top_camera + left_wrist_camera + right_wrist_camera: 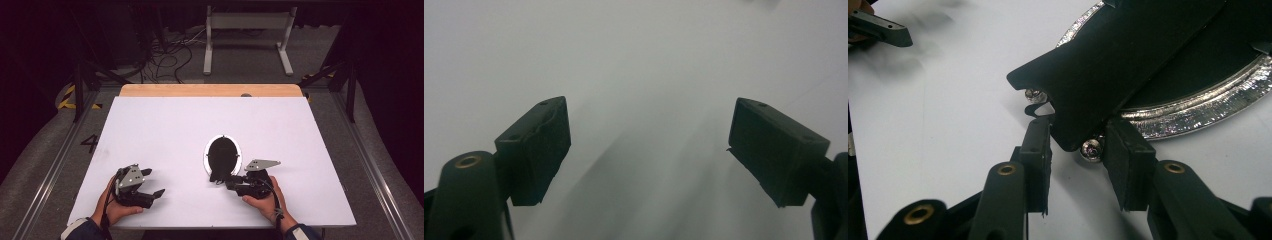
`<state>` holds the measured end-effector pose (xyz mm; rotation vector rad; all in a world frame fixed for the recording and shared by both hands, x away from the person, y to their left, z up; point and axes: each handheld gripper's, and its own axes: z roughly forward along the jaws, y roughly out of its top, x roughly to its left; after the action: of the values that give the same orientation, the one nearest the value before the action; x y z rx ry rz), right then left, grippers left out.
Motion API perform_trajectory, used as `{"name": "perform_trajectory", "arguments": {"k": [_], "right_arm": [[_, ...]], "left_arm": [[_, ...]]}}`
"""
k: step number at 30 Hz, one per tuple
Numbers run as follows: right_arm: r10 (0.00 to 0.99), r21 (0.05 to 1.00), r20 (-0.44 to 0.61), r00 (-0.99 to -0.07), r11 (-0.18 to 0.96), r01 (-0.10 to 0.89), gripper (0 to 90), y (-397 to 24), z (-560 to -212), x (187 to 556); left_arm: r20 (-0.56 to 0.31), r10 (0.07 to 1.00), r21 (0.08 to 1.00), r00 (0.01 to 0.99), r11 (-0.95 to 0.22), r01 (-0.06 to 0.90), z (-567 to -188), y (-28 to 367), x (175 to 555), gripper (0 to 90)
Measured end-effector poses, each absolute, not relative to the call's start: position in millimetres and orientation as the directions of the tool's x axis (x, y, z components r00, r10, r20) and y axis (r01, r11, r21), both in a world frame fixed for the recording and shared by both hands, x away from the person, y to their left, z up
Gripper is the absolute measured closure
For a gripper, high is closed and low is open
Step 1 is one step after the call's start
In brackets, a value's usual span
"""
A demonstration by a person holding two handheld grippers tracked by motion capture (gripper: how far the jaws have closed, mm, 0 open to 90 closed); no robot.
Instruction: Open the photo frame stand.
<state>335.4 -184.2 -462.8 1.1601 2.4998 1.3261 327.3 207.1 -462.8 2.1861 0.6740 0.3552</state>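
An oval dish with a shiny silver rim (pixel 206 156) and a black middle (pixel 222 154) lies flat on the white table, a little right of centre. A flat black piece (pixel 1108 65) lies across it and juts over its near edge, with small silver screw heads (pixel 1092 149) by its tip. My right gripper (pixel 227 181) (pixel 1078 150) lies low on the table at the dish's near end. Its jaws stand either side of the black piece's tip, and I see no firm press on it. My left gripper (pixel 154 182) (pixel 649 145) rests at the front left, wide open over bare white table.
The white tabletop (pixel 200 120) ends in a wooden strip (pixel 210 90) at the far side. Beyond it on the floor stand a white frame (pixel 247 30) and loose cables (pixel 170 55). One finger of the left gripper (pixel 878 27) shows far off in the right gripper view.
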Motion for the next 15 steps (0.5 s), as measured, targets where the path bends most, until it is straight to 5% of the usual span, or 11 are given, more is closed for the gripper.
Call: {"name": "perform_trajectory", "arguments": {"k": [11,15], "right_arm": [[0.628,0.723,0.431,-0.648,0.189,0.664,57.6,-187.6,-462.3,348.0],[0.582,0.609,0.623,-0.523,0.059,0.791,60.1,-192.9,-469.4,359.9]], "left_arm": [[0.004,0.542,0.767,0.841,-0.54,0.345,-460.8,178.0,347.4,17.6],[0.006,0.517,0.759,0.856,-0.56,0.333,-461.4,160.3,356.8,17.6]]}}
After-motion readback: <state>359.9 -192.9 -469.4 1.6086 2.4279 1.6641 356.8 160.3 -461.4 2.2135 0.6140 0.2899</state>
